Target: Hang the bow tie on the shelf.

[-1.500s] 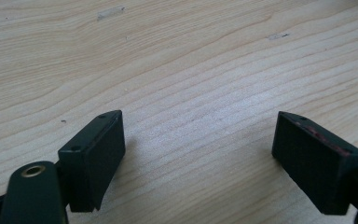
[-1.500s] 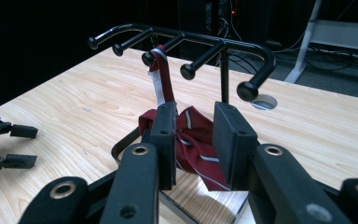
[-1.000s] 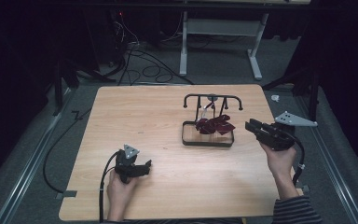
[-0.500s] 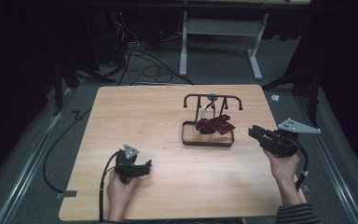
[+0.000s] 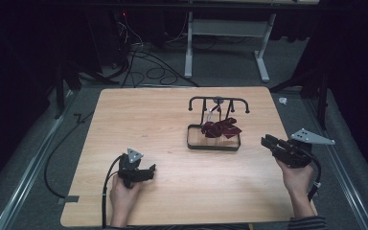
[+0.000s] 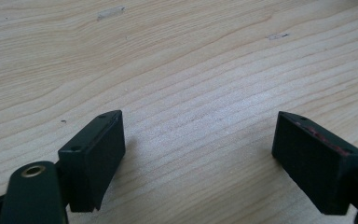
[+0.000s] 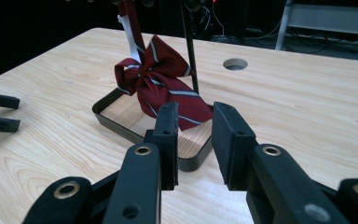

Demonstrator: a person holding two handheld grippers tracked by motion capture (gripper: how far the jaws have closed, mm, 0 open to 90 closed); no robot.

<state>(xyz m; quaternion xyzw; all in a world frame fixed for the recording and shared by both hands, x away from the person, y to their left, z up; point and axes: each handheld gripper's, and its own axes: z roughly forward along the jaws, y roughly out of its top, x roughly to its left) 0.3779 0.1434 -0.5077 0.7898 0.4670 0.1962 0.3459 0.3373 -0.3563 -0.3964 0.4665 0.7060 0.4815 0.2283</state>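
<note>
Maroon striped tie: draped on black stand w/ tray base, table centre-right. Right gripper: just beside tray, pointing at tie, apart from it; jaws narrowly parted, empty. Left gripper: near front-left edge, well apart from tie; jaws spread wide over bare wood.

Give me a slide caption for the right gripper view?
Open black gripper facing a striped red bow tie on its stand.

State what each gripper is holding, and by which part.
Nothing is held. The left gripper is open over bare table. The right gripper has a gap between its jaws with nothing in it, short of the striped tie on its stand.
</note>
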